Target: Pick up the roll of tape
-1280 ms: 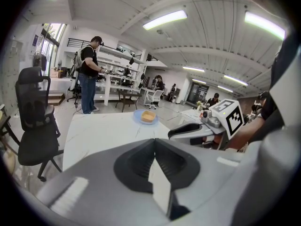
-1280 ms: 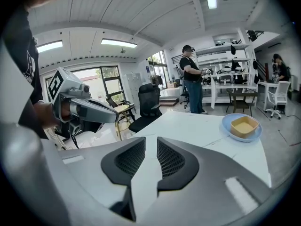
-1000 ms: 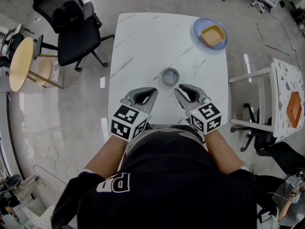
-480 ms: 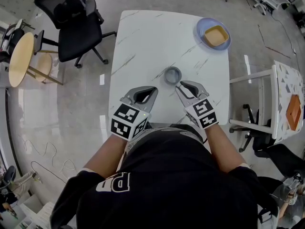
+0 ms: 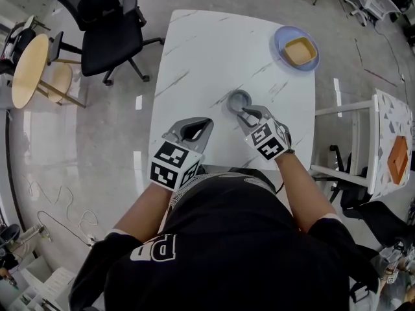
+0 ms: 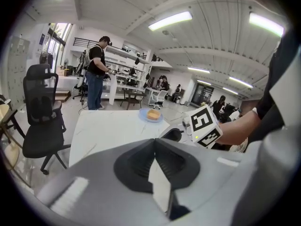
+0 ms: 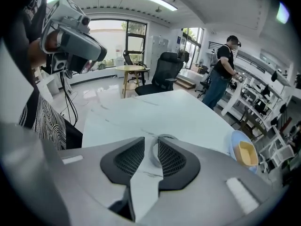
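Note:
The grey roll of tape (image 5: 237, 99) lies flat on the white marble table (image 5: 207, 50), near its middle. My right gripper (image 5: 246, 113) reaches its near rim. In the right gripper view the tape's near wall (image 7: 154, 153) stands between the parted fingers of the right gripper (image 7: 151, 148), with a sliver of table showing beside it, so the gripper is open around the rim. My left gripper (image 5: 206, 124) rests shut and empty near the table's front edge, left of the tape; in its own view the left gripper (image 6: 154, 141) has its tips together.
A blue plate (image 5: 283, 39) holding a tan square block sits at the table's far right corner. A black office chair (image 5: 107, 28) and a round wooden table (image 5: 26, 76) stand to the left. A white side table (image 5: 389, 141) is at the right. A person (image 7: 220, 74) stands farther off.
My right gripper has moved forward and left until its fingers straddle the tape's near rim. The left gripper has stayed in place.

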Available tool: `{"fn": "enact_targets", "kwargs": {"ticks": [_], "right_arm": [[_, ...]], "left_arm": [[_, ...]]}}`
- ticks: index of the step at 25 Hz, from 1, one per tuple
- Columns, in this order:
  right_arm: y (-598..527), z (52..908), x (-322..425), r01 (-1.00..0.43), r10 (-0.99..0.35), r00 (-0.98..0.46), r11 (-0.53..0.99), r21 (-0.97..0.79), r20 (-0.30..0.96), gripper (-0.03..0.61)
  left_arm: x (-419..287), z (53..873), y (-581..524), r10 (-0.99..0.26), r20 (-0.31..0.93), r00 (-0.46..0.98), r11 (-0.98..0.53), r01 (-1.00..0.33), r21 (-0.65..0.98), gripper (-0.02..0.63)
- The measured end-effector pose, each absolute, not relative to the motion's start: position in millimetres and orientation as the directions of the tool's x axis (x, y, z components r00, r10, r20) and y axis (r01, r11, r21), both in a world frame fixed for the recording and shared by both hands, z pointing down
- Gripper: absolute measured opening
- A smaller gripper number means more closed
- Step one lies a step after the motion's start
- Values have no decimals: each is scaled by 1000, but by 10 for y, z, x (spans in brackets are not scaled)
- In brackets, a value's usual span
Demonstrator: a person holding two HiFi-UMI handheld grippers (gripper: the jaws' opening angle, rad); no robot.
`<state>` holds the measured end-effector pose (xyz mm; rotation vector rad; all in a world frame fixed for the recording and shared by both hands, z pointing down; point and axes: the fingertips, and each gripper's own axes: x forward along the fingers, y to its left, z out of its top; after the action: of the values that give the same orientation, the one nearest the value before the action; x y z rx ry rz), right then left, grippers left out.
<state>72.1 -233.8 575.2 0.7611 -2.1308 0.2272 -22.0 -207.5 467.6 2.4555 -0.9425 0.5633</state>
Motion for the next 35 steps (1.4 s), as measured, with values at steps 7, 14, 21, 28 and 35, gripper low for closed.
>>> {"fn": "enact_targets", "kwargs": {"ticks": [7, 14, 21, 28, 35], "right_arm": [[-2438, 5991, 676, -538, -388, -424, 835, 118, 818, 64], [-2485, 6299, 644, -506, -336, -381, 855, 109, 861, 64], [-2514, 6535, 621, -481, -291, -342, 871, 100, 893, 64], [-2528, 6744, 625, -467, -248, -307, 881, 82, 919, 64], [-2528, 6871, 594, -445, -215, -290, 893, 67, 933, 64]], "left_arm": [[-278, 4692, -2040, -531, 520, 669, -653, -714, 252, 59], [-386, 4731, -2024, -541, 525, 657, -634, -729, 259, 59], [-465, 4740, -2035, -551, 528, 646, -617, -741, 264, 60], [-518, 4754, -2044, -558, 530, 638, -603, -751, 269, 60], [-543, 4787, -2029, -559, 535, 634, -591, -757, 278, 59]]}}
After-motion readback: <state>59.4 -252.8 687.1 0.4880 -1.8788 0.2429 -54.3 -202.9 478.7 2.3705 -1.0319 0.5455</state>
